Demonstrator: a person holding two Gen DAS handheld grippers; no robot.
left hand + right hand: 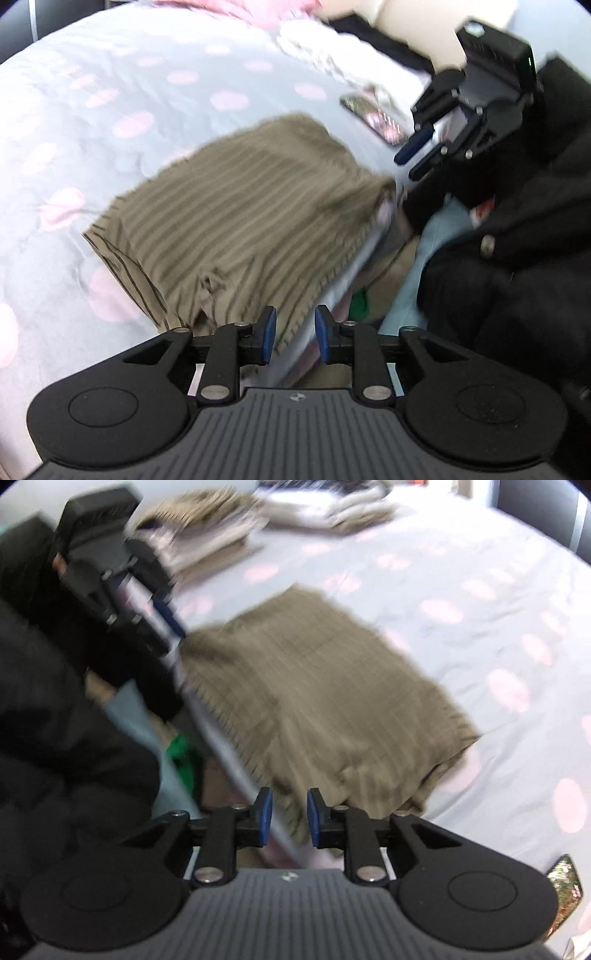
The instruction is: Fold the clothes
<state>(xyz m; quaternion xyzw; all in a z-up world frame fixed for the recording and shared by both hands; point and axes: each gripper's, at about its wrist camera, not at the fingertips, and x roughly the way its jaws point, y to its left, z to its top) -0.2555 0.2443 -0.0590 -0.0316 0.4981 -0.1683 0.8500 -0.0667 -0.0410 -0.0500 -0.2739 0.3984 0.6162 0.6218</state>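
An olive striped garment (240, 221) lies folded on the blue bed cover with pink dots (110, 92), close to the bed's near edge. My left gripper (294, 334) hovers over the garment's near edge, its blue pads apart with nothing pressed between them. My right gripper (404, 166) shows at the upper right of this view, off the garment's far corner. In the right wrist view the same garment (325, 701) fills the middle. My right gripper (289, 818) stands open over its near edge, and the left gripper (171, 640) sits at the upper left.
A phone (376, 118) lies on the cover beyond the garment. A stack of folded clothes (207, 528) rests farther along the bed. A person's black jacket (517, 258) stands beside the bed edge (229, 746), with something green (360, 306) on the floor below.
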